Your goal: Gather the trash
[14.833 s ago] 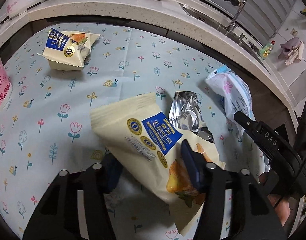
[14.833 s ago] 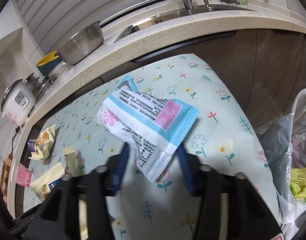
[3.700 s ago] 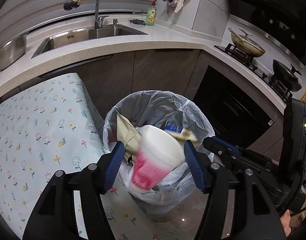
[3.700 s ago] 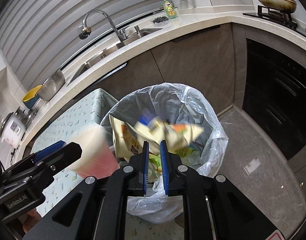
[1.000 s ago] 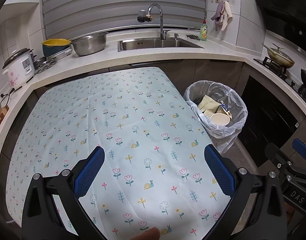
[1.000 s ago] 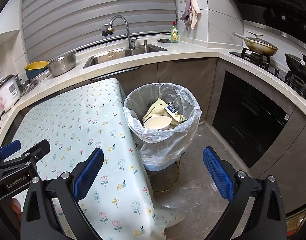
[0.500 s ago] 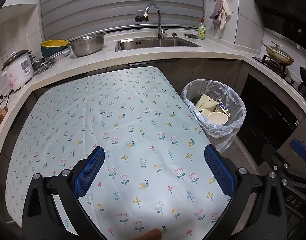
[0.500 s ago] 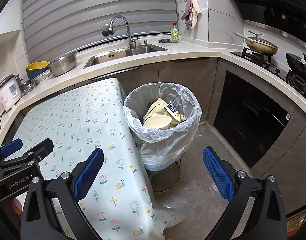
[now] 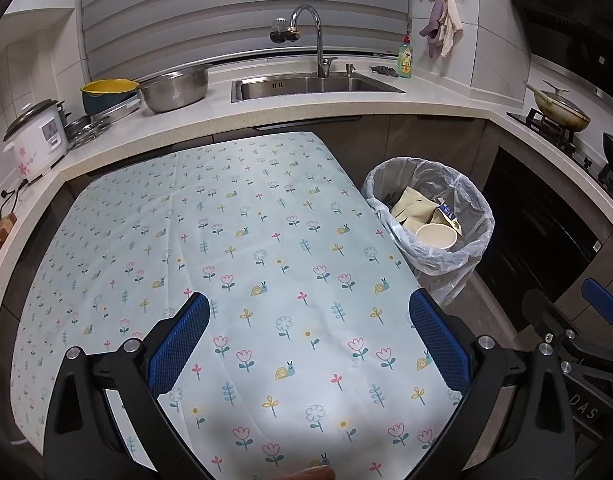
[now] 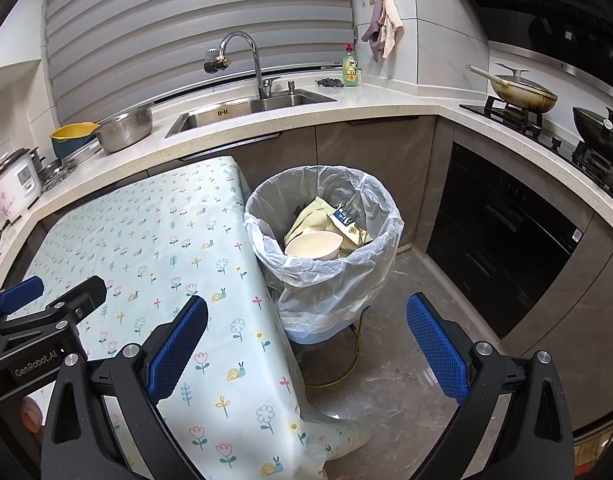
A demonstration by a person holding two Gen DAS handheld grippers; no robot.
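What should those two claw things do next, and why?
Probably just ease back and stop. The flowered tablecloth shows no wrappers, the cup and packets lie in the bin, and both the left gripper and right gripper are open.

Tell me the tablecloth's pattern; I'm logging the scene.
Pale blue tablecloth printed with small flowers and snails; clearest in the left wrist view.

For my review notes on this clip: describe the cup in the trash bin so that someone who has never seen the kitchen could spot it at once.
Find the table with the flowered cloth; the trash bin, lined with a clear plastic bag, stands beside it, below the counter with the sink. On top of the trash in it lies a cream paper cup, mouth up. It is the only round thing there, among flat yellowish snack wrappers.
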